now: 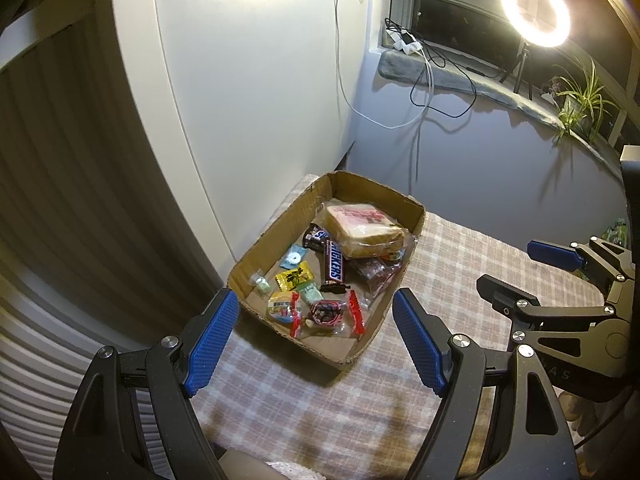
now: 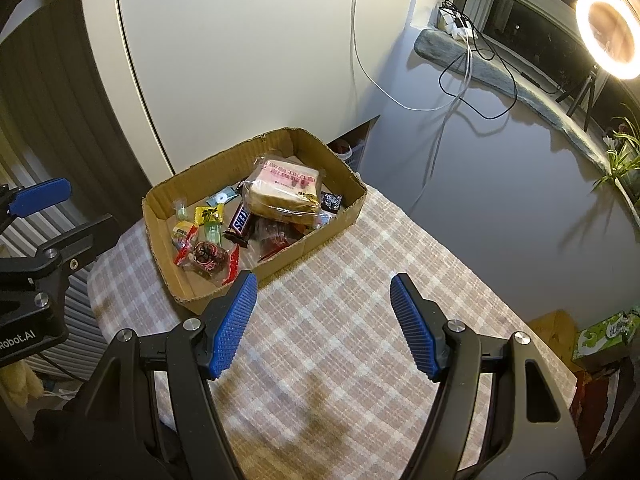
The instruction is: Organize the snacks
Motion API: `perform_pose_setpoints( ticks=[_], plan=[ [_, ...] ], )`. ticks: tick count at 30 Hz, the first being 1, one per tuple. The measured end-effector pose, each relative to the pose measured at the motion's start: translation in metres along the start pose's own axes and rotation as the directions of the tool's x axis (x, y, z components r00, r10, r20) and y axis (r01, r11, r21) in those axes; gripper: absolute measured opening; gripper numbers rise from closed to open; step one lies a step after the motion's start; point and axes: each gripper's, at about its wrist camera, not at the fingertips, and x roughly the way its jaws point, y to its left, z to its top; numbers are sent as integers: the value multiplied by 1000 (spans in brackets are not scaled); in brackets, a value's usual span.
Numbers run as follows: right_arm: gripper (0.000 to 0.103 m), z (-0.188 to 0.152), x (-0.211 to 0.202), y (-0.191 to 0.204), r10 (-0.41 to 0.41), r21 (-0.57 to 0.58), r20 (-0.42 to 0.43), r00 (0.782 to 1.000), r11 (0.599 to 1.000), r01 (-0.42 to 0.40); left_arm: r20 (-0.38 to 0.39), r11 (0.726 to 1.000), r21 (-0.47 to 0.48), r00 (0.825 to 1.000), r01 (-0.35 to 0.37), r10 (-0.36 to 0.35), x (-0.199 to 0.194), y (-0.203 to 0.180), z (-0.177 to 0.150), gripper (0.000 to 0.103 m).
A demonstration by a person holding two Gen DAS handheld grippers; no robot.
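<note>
An open cardboard box (image 1: 280,224) (image 2: 320,236) stands on the checked tablecloth (image 1: 320,408) (image 2: 360,340). Inside lie a wrapped sandwich bread pack (image 1: 360,232) (image 2: 284,192), a Snickers bar (image 1: 334,266) (image 2: 242,218), a yellow candy (image 1: 293,276) (image 2: 208,214), a red-and-clear wrapped sweet (image 1: 326,312) (image 2: 206,256) and several other small sweets. My left gripper (image 1: 316,296) hovers open just before the box's near end, with nothing between its blue pads. My right gripper (image 2: 325,282) is open over bare cloth, to the right of the box, holding nothing. Each gripper also shows at the edge of the other's view (image 1: 520,272) (image 2: 64,216).
A white cabinet (image 1: 248,80) rises close behind the box. A lit ring light (image 1: 536,10) on a tripod, cables (image 1: 424,80) and a plant (image 1: 580,100) sit along the window sill. A green carton (image 2: 604,336) lies beyond the table's right edge.
</note>
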Motion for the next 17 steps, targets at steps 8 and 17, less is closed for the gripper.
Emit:
perform_pose_setpoints(
  ticks=[8,17],
  plan=[
    [72,-3,0,-4,-1,0,-6,1000,1000,1,-2,1000,-1,1000,-4,4,0,0,1,80],
    [72,-2,1,-4,-1,-5,-8,1000,1000,1,9,1000,1,1000,-8,8,-1,0,1,80]
  ],
)
